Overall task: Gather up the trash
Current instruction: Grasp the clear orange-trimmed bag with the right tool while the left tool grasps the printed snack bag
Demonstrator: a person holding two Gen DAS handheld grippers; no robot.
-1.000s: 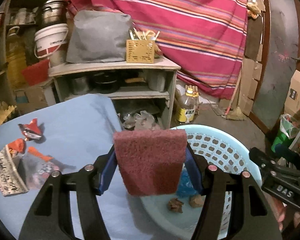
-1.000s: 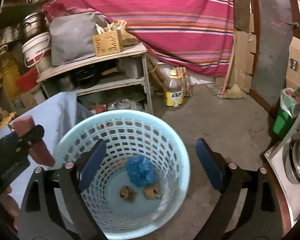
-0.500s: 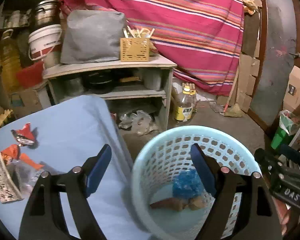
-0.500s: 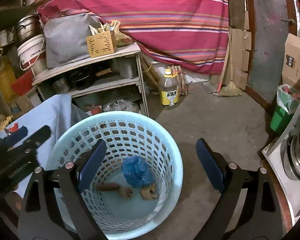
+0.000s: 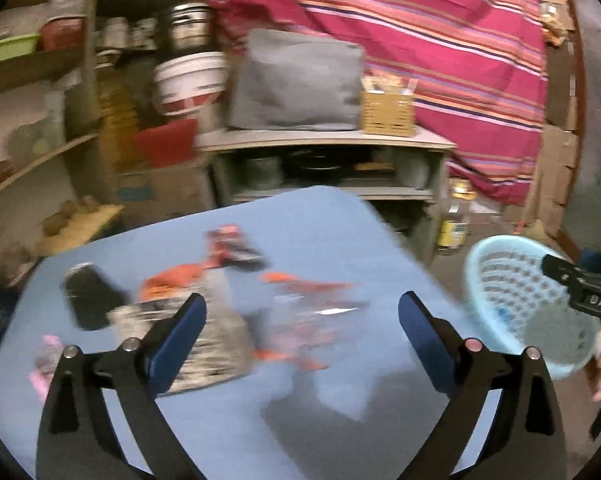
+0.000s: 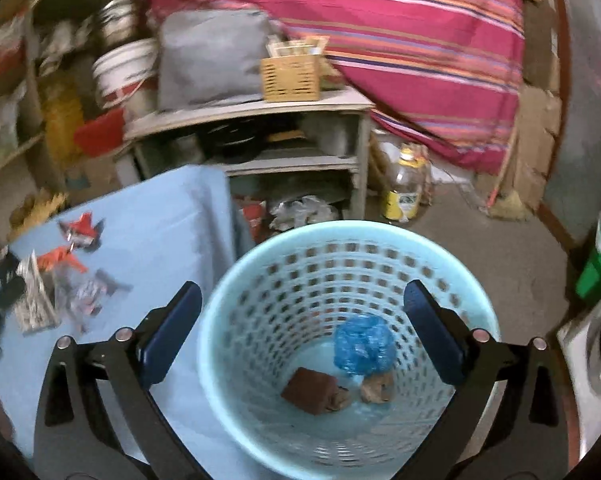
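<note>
A light blue plastic basket (image 6: 228, 304) stands beside the blue table; it also shows at the right of the left wrist view (image 5: 496, 276). In it lie a dark red scouring pad (image 6: 308, 390), a crumpled blue bag (image 6: 364, 346) and brown scraps (image 6: 376, 388). My right gripper (image 6: 302, 334) is open and empty above the basket. My left gripper (image 5: 302, 338) is open and empty over the table (image 5: 300, 240), above blurred wrappers: a black-and-white packet (image 5: 216, 344), orange-red wrappers (image 5: 228, 248) and a clear bag (image 5: 316, 320).
A black object (image 5: 90, 296) and a pink item (image 5: 46, 356) lie at the table's left. Behind stands a grey shelf unit (image 6: 260, 148) with a wicker box (image 6: 290, 76), a white bucket (image 5: 188, 84) and a striped cloth (image 6: 400, 40). An oil bottle (image 6: 404, 188) stands on the floor.
My left gripper opened and dropped the dark red scouring pad into the basket, then swung left over the table's wrappers. The right gripper stayed open over the basket.
</note>
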